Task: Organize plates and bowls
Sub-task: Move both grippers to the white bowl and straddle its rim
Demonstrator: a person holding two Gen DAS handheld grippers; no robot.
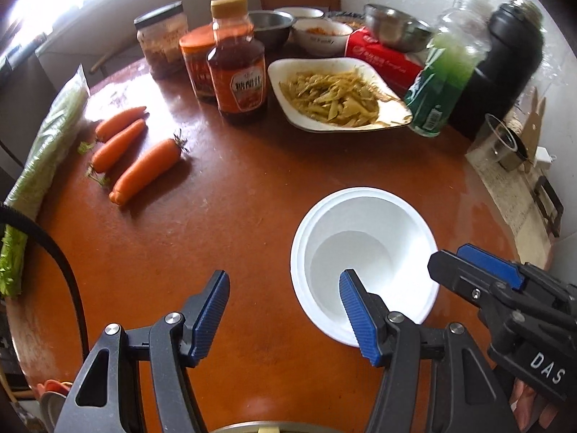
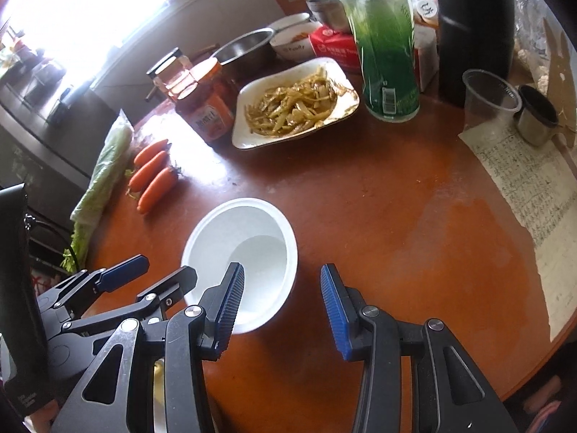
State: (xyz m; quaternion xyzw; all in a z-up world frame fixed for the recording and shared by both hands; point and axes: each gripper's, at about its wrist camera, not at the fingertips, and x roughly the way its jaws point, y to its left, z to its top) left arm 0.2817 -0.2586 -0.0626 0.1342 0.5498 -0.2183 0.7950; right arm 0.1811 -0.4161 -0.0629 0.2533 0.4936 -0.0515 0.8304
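A round reddish-brown worktop [image 1: 234, 216] holds a white bowl [image 1: 364, 263] near its front edge; two rims show, so it looks like nested bowls, and it is empty. Both pairs of tongs hang over it, pointing steeply down. The left tongs [image 1: 285, 312] are spread, one blue pad over the bowl's inside and the other over bare worktop beside it, pinching nothing. The right tongs [image 2: 281, 310] are also spread, one pad above the bowl's near rim and the other over bare wood, holding nothing; whether any pad touches the bowl cannot be told. Further back sits a white squarish plate [image 1: 339, 95] of yellowish stir-fried strips. Left of it stand a sauce bottle [image 1: 236, 68] and two jars [image 1: 162, 36]. Three carrots [image 1: 133, 151] lie apart from the bowl, beside a bagged green vegetable [image 1: 47, 137] at the worktop's edge. Behind the plate are steel bowls [image 1: 396, 27], a white bowl with food [image 1: 321, 34], a red carton [image 1: 382, 56], a green bottle [image 1: 443, 79] and a black flask [image 1: 505, 65]. A printed sheet [image 2: 533, 198] lies at the right.
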